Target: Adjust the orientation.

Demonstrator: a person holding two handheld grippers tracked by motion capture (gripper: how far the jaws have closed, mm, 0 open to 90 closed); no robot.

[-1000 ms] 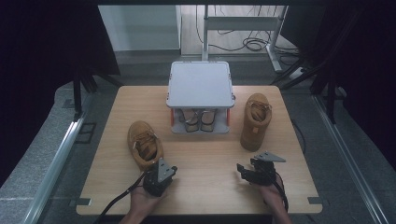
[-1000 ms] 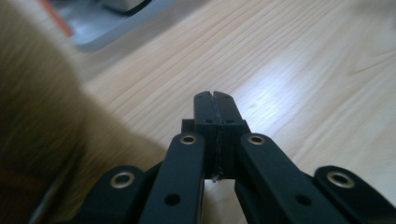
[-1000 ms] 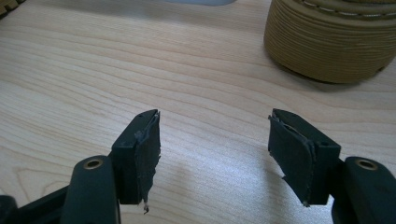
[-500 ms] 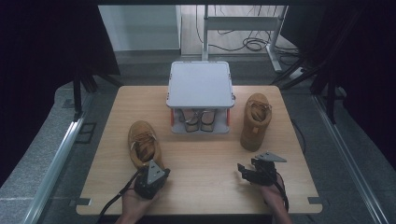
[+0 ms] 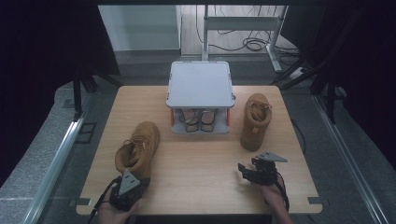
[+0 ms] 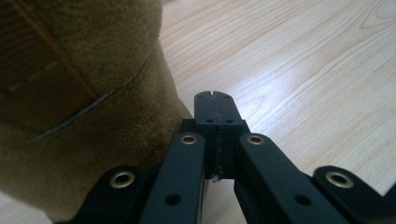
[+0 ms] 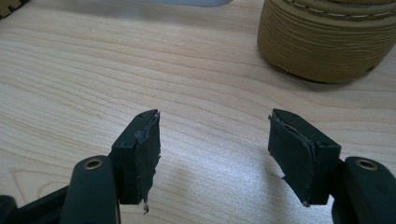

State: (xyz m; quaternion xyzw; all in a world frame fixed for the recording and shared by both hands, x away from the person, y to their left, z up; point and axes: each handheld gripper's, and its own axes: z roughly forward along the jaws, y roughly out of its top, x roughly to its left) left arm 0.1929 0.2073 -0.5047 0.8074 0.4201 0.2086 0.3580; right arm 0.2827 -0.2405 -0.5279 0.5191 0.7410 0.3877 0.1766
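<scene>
From above, the left gripper (image 5: 127, 189) sat at the heel of a soft tan suede boot (image 5: 136, 149) lying on the pale wooden table (image 5: 201, 163). Its own camera showed the jaws pressed shut, empty, touching the fuzzy heel. The right gripper (image 7: 224, 149) stood wide open, holding nothing.

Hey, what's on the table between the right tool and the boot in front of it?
Nothing: in the right gripper view, bare wood runs from the open right tool to the boot.
</scene>
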